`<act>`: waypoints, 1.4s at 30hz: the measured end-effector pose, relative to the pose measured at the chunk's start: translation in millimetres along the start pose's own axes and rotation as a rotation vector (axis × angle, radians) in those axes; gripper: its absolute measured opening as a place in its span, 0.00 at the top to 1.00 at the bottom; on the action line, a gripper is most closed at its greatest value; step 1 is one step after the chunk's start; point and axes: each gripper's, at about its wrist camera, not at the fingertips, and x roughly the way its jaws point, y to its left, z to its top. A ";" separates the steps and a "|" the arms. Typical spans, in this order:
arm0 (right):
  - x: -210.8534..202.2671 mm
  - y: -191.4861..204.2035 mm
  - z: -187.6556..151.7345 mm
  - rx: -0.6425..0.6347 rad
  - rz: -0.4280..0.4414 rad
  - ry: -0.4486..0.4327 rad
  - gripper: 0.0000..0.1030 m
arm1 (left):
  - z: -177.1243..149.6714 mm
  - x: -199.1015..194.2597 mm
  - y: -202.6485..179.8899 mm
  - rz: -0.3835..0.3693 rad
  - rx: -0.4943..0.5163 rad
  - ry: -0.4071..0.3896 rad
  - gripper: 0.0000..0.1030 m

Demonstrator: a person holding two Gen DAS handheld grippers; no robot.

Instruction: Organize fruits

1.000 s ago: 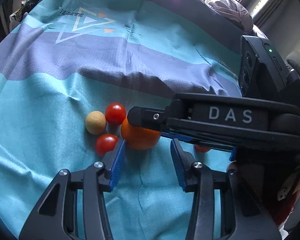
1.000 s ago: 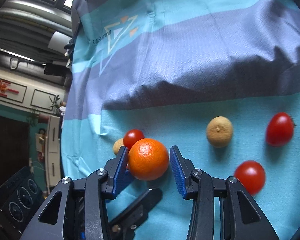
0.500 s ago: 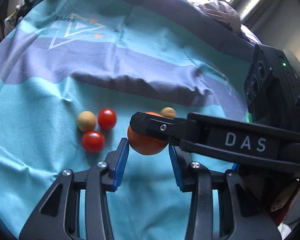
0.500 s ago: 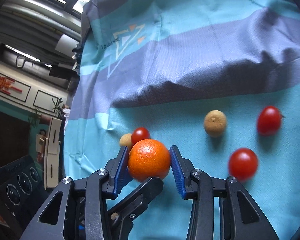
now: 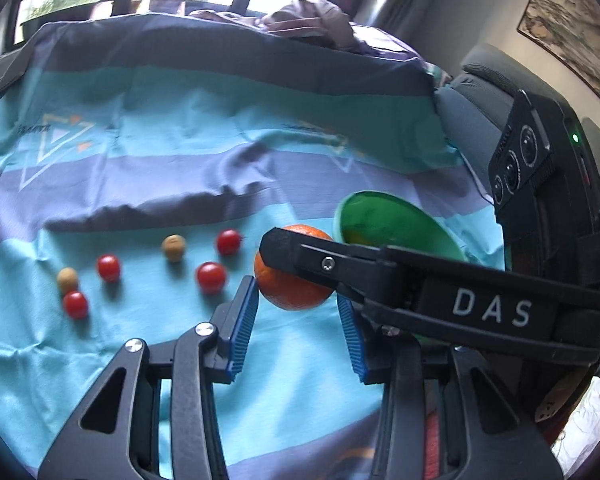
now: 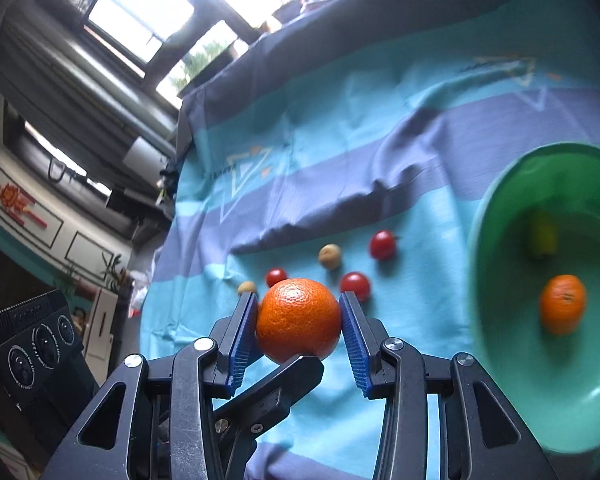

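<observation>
- The right gripper (image 6: 299,322) pinches a large orange (image 6: 299,320) between its blue ribbed pads, clear of the striped teal and purple cloth (image 6: 380,160).
- From the left wrist view, the left gripper (image 5: 296,320) sits just under that same orange (image 5: 292,280); its jaws have just been closing, and whether its pads press the fruit cannot be told.
- The right gripper's black finger (image 5: 380,276), marked DAS, crosses the left camera's frame from 3 o'clock and hides part of the orange and the near rim of the green bowl (image 5: 396,220).
- In the right wrist view the green bowl (image 6: 500,320) lies at 3 o'clock of the held fruit, holding a smaller orange (image 6: 563,309) and a blurred yellow-green fruit (image 6: 543,236).
- Loose on the cloth, from 9 to 11 o'clock of the held orange in the left wrist view: four cherry tomatoes (image 5: 211,277) and two small tan fruits (image 5: 174,247), all apart from the bowl.
- A dark fold of cloth (image 5: 160,208) runs across just beyond the scattered fruit.
- A window (image 6: 140,20) glares at 11 o'clock; a framed picture (image 5: 568,24) hangs at 2 o'clock.
</observation>
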 end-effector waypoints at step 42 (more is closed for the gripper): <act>-57.6 -107.9 5.2 0.127 -0.344 -0.063 0.56 | 1.8 90.3 -84.8 -0.198 0.076 0.193 0.52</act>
